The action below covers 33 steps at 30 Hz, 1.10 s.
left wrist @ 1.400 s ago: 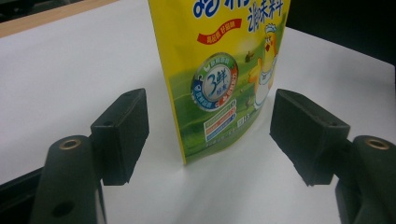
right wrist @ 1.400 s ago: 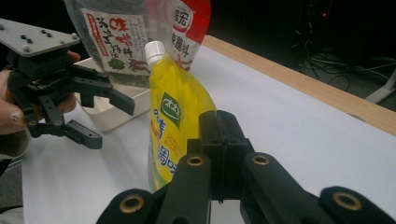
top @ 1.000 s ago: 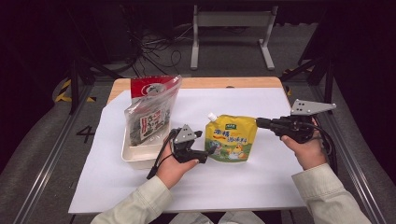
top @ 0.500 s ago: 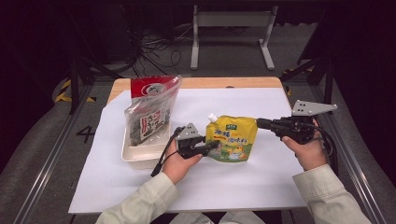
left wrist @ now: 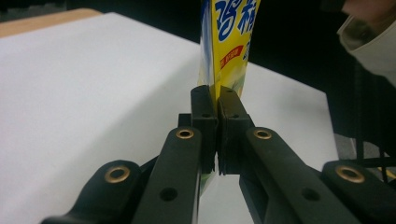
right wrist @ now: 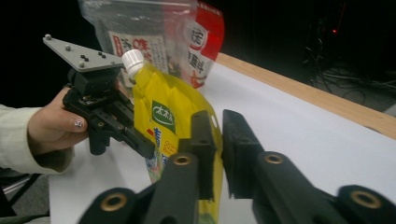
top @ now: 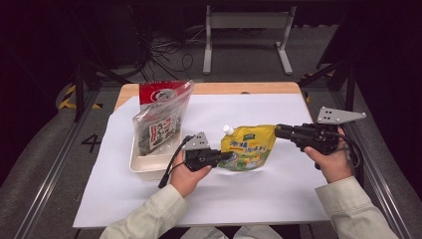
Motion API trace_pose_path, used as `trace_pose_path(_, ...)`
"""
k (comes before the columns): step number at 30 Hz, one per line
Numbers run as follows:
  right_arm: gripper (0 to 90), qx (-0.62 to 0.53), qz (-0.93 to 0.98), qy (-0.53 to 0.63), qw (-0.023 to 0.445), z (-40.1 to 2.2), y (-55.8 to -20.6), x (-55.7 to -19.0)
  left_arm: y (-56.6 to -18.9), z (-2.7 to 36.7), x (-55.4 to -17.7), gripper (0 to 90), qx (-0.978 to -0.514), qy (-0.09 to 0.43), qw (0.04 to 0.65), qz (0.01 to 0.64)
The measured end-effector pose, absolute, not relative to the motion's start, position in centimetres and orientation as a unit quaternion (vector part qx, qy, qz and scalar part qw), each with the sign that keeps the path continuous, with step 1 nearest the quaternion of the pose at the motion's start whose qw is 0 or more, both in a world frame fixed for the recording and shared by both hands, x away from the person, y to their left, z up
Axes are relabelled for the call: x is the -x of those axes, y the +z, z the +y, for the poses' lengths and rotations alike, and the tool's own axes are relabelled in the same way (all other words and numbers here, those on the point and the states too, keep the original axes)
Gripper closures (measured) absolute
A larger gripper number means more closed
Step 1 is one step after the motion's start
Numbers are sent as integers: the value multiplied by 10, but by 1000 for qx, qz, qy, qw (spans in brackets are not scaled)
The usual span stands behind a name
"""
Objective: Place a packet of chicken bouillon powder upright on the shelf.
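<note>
**Yellow spouted pouch passes from our right jaws to our left**

In the high view we see the yellow spouted pouch (top: 247,148) standing near the middle of the frame on the white sheet (top: 278,199), its white cap at the upper left corner of the pouch. Our left gripper (top: 228,156) sits just left of centre, and its jaws have just been closing; in the left gripper view they are pressed together on the pouch's lower edge (left wrist: 218,70), which rises straight up from between them toward the top of that frame. Our right gripper (top: 276,131) reaches in from the right of the high view to the pouch's upper right corner. Its jaws have just been opening: in the right gripper view a narrow gap stands between them low in the centre of the frame, and the pouch (right wrist: 175,121) lies against the left jaw and apart from the right one. That view also shows our left gripper (right wrist: 144,148) at the left, at the pouch's far edge. In the upper left part of the high view a clear and red snack bag (top: 160,119) stands upright in a shallow white tray (top: 144,169), just left of our left hand (top: 186,177)
</note>
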State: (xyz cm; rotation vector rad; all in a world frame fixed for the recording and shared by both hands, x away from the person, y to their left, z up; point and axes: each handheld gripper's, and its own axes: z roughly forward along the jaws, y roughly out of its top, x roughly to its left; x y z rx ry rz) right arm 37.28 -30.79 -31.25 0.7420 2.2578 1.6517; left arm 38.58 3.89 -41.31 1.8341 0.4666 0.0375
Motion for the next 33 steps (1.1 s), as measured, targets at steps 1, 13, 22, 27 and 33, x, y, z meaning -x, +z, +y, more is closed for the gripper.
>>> trace_pose_path(1, 735, -254, 774, 566, 123, -308, -313, -373, -412, 39, -385, 875, -782, 12, 591, 197)
trace_pose_path(13, 736, -197, 810, 546, 80, -276, -319, -370, -396, 45, -380, 874, -770, -11, 620, 149)
trace_pose_path(22, 842, -175, 819, 540, 84, -270, -317, -369, -394, 47, -380, 869, -769, -2, 621, 150)
trace_pose_path(27, 875, -168, 820, 542, 78, -271, -314, -367, -394, 48, -381, 770, -762, -2, 630, 149)
trace_pose_path(33, 886, -159, 820, 546, 64, -266, -315, -367, -393, 45, -379, 656, -756, -1, 639, 144)
